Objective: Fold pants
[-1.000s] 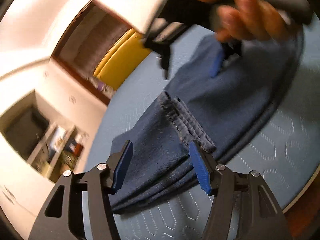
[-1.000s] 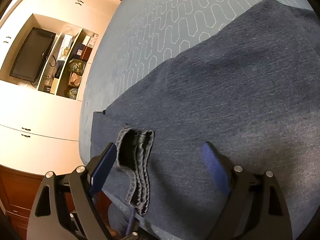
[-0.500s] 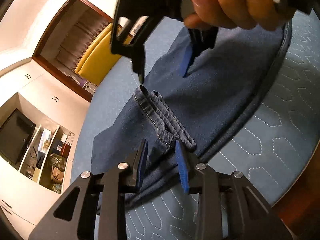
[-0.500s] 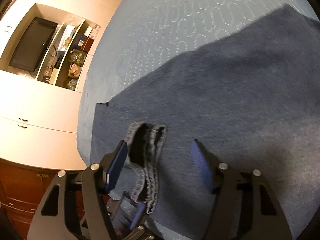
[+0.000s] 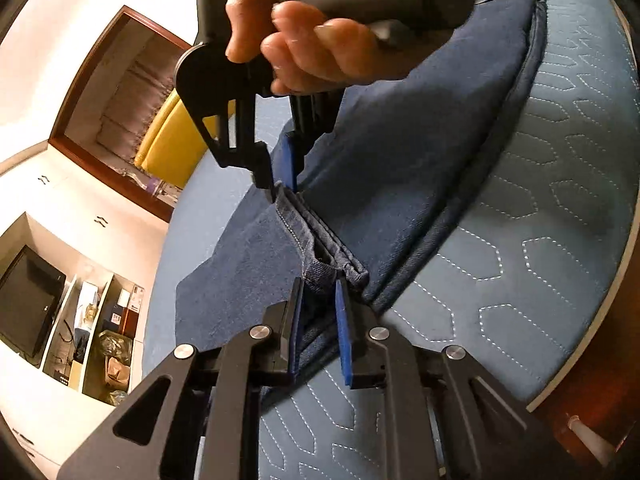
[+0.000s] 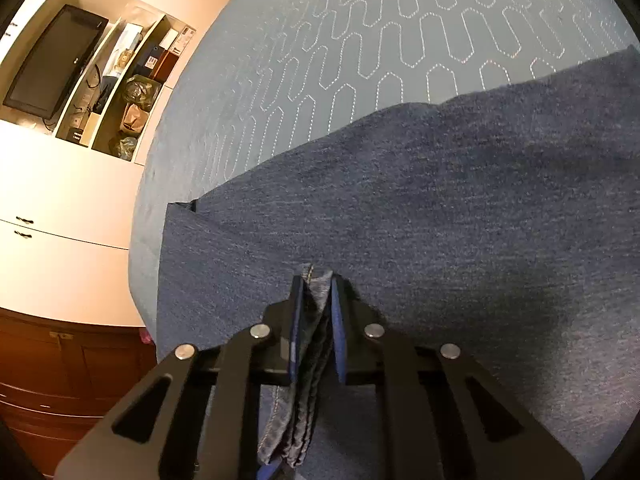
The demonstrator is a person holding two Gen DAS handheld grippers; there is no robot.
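At lower centre of each wrist view, my claws are closing on the stacked hem (image 5: 320, 248) of the dark blue pants (image 5: 400, 168): left gripper (image 5: 320, 312) on its near end, right gripper (image 6: 316, 320) on the far end, my hand (image 5: 304, 40) above. Beyond, the pants spread across the quilted bedspread (image 6: 360, 40).

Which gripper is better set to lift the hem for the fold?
Probably the right gripper: its jaws, closing, already pinch the hem. The left gripper, also closing, shows fabric between the pads but looser.
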